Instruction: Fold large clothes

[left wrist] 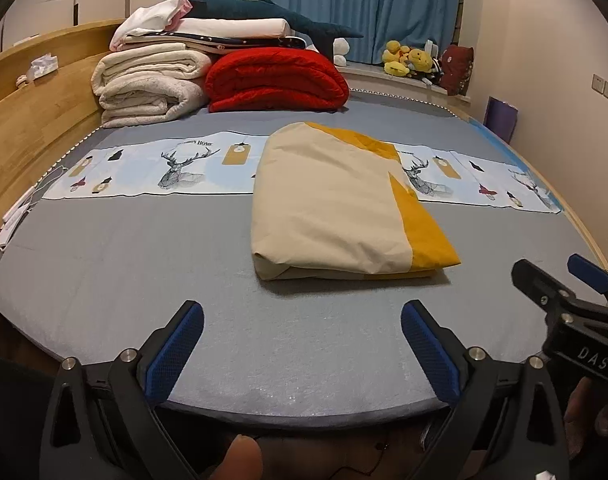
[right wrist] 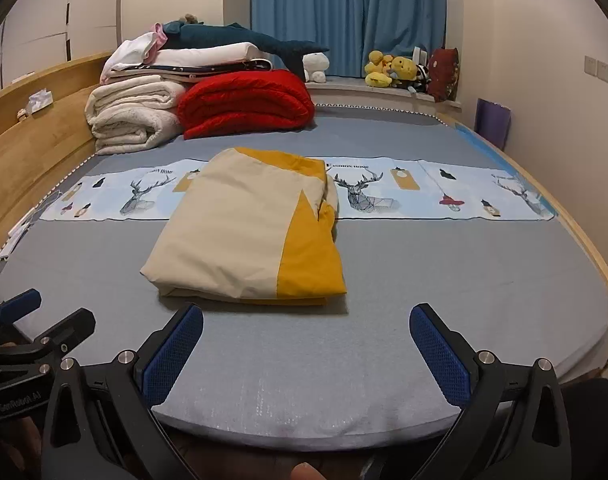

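A cream and mustard-yellow cloth lies folded into a thick rectangle in the middle of the grey bed; the right wrist view shows the same cloth a little left of centre. My left gripper hangs over the bed's near edge, short of the cloth, open with nothing between its blue pads. My right gripper also stands open and empty, just in front of the cloth's near edge. Each gripper shows at the side of the other's view: the right gripper and the left gripper.
Folded white blankets, a red quilt and more bedding are stacked at the head end by the wooden headboard. A printed deer-pattern strip crosses the bed. Plush toys sit on the sill under blue curtains.
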`<state>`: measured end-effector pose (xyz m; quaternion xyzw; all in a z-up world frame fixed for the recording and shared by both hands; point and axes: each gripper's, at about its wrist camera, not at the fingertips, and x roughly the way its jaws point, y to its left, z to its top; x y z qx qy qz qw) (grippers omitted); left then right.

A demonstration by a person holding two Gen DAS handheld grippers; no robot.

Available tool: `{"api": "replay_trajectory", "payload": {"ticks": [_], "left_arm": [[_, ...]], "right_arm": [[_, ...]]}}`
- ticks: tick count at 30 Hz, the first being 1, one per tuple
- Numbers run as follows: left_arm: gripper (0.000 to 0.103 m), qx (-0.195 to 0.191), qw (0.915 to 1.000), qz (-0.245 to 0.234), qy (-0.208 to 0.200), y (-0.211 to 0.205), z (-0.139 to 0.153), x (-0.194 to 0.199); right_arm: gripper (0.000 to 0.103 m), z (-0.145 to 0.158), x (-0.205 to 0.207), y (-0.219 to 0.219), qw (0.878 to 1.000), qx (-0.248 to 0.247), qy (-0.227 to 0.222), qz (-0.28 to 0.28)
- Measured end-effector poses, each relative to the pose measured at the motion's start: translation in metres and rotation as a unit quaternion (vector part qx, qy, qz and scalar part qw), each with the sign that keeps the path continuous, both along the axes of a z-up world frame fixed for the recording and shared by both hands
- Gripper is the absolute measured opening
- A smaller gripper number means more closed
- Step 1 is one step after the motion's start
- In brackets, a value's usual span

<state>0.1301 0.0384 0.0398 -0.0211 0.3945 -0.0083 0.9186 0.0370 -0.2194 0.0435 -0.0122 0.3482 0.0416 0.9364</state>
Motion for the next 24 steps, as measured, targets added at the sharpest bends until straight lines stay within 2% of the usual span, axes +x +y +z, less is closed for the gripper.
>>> {"api": "replay_trajectory", "payload": {"ticks": [24], "left_arm": [[0.102, -0.002, 1.0000, -0.002, 0.004, -0.003, -0.004, 0.003]], "right_arm": [[0.103, -0.006, 0.004, 0.010, 1.000, -0.011, -0.002, 0.005]]}}
